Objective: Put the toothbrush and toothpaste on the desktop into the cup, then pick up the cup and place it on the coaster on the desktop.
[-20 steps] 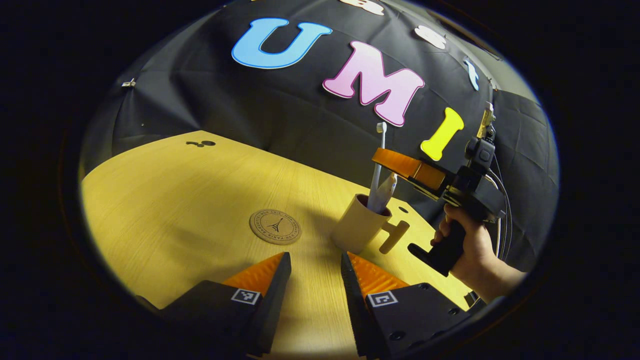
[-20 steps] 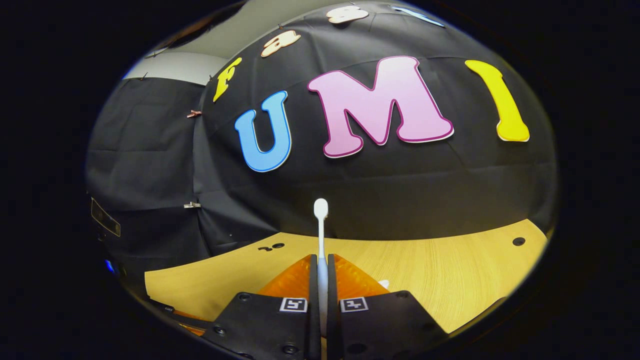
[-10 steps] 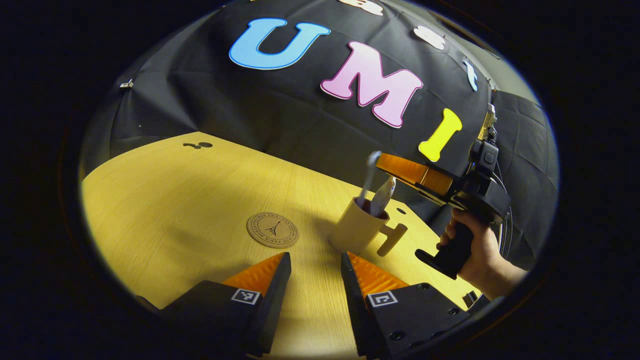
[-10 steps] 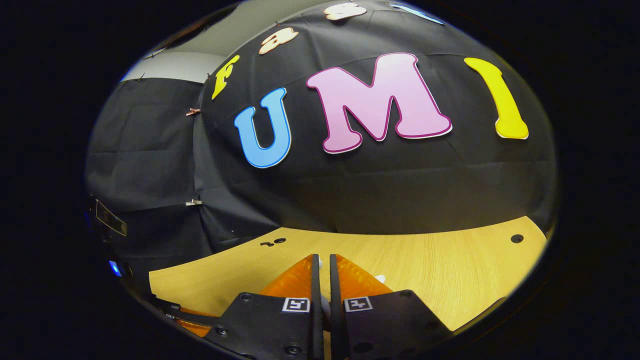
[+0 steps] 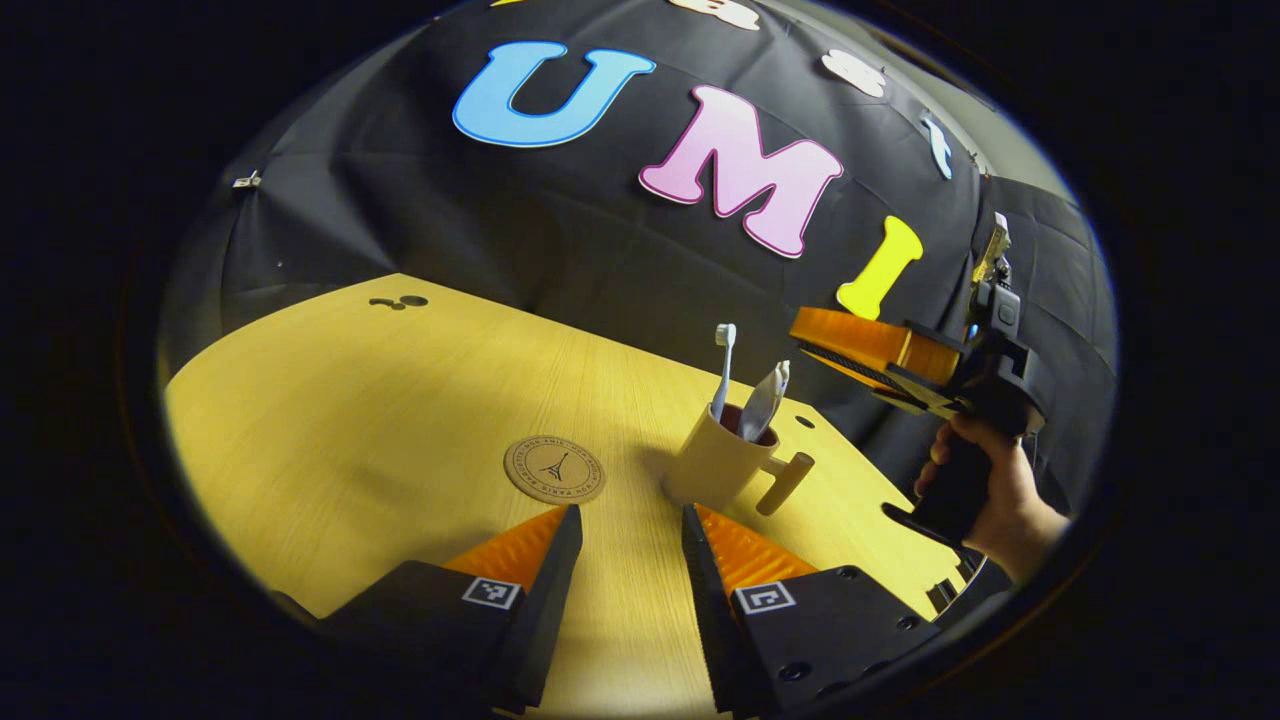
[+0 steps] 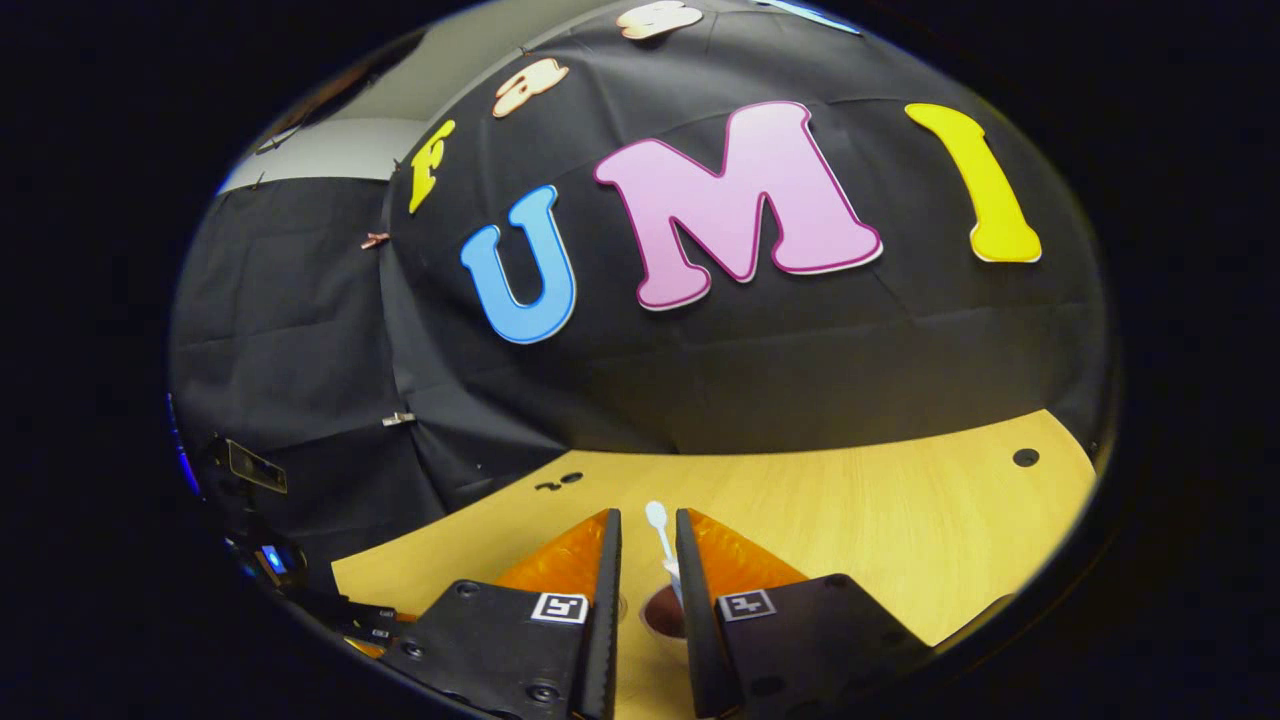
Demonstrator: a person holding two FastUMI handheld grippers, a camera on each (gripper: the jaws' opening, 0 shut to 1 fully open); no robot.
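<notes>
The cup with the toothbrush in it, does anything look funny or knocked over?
Nothing stands out. The beige cup with the peg handle stands upright on the yellow wooden desktop, with the white toothbrush and white toothpaste tube leaning inside it. It sits beside the round brown coaster, not yet on it.

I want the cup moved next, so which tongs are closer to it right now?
Right. The right tongs hang just above and beside the cup, fingers apart. The left tongs sit open on the near side, farther back over the desktop.
</notes>
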